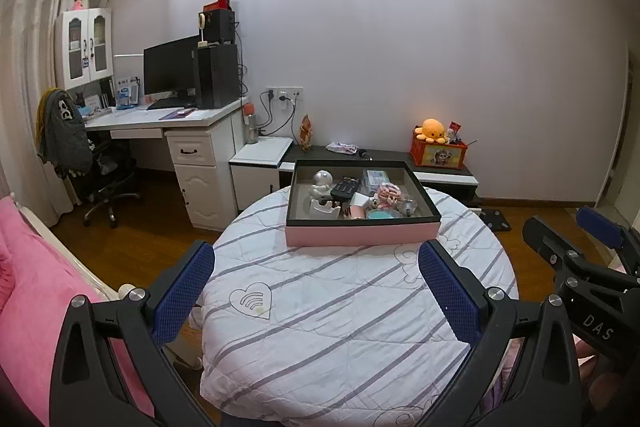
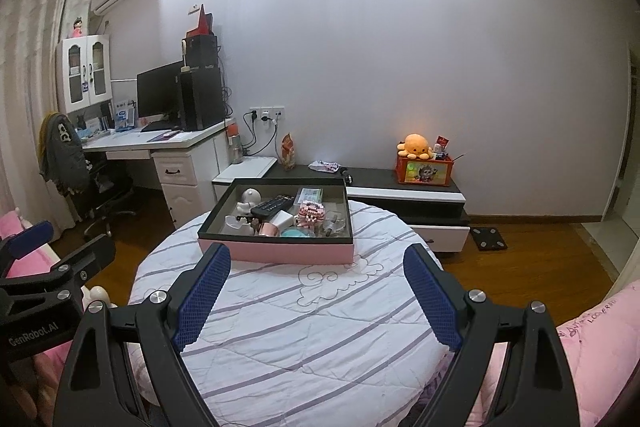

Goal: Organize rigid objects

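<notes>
Shallow pink rectangular tray w/ dark rim and grey inside (image 1: 362, 233) (image 2: 280, 253) sits at the far edge of the round table, which is covered w/ a white quilted cloth w/ grey stripes (image 1: 340, 327) (image 2: 304, 327). Tray is full of small stuff: white round-headed figurine (image 1: 322, 183) (image 2: 249, 201) at back-left corner, black remote control (image 1: 345, 187) (image 2: 274, 207) lying diagonally just beside it, clear pale-green packet (image 1: 376, 179) (image 2: 310, 194) at the back, pink-and-white block model (image 1: 387, 195) (image 2: 311, 215) approx mid-right, white holder (image 1: 324, 211) at front-left, teal round lid (image 1: 380, 214) (image 2: 295, 233) along the front wall, clear glass item (image 1: 408, 206) (image 2: 332, 223) at front-right. Items crowd each other; exact contacts hard to tell.

Near half of the table is bare cloth w/ embroidered heart (image 1: 251, 301) and cloud outlines.

Left gripper (image 1: 316, 291), blue pads, hangs over the near edge, jaws spread wide, nothing between them. Right gripper (image 2: 316, 293) likewise: wide apart, empty, pointing at the tray, its left pad overlapping the tray's front-left corner in the right wrist view. Neither touches the tray.

Beyond: black low cabinet w/ orange plush octopus (image 1: 430, 131) (image 2: 414, 146) on a red box, white desk w/ black monitor (image 1: 170, 67) (image 2: 160, 91), pink bedding (image 1: 36, 287) at left.
</notes>
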`<action>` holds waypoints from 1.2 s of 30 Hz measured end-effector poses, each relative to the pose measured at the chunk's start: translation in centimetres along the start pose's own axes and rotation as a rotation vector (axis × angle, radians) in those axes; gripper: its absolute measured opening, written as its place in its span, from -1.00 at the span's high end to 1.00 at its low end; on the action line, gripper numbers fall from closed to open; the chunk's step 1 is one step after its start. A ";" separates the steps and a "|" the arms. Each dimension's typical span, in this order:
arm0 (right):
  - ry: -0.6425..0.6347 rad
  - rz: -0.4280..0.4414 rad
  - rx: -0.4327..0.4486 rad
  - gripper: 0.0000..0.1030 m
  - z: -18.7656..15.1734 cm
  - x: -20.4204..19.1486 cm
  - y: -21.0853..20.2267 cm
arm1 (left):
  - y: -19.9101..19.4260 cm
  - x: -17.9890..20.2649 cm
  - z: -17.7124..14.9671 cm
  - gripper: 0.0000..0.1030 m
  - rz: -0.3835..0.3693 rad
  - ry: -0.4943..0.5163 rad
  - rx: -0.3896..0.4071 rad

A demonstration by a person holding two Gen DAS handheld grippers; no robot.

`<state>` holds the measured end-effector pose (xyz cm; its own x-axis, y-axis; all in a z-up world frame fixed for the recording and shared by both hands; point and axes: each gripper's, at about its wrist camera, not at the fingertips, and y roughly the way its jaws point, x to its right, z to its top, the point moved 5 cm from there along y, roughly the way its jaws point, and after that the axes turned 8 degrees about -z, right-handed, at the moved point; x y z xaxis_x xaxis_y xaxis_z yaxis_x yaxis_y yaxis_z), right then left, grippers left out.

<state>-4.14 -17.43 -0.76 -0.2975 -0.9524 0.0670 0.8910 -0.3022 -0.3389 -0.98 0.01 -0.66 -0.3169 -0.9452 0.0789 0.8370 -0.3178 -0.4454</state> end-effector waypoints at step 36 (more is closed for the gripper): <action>0.022 0.002 0.014 -0.74 0.2 0.3 -0.8 | -1.0 -0.3 0.6 -1.00 0.014 -0.045 -0.013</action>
<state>-4.91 -17.46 -0.30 -0.3031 -0.9519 0.0460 0.8962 -0.3011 -0.3259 -1.46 0.55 0.26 -0.2848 -0.9519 0.1127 0.8354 -0.3041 -0.4579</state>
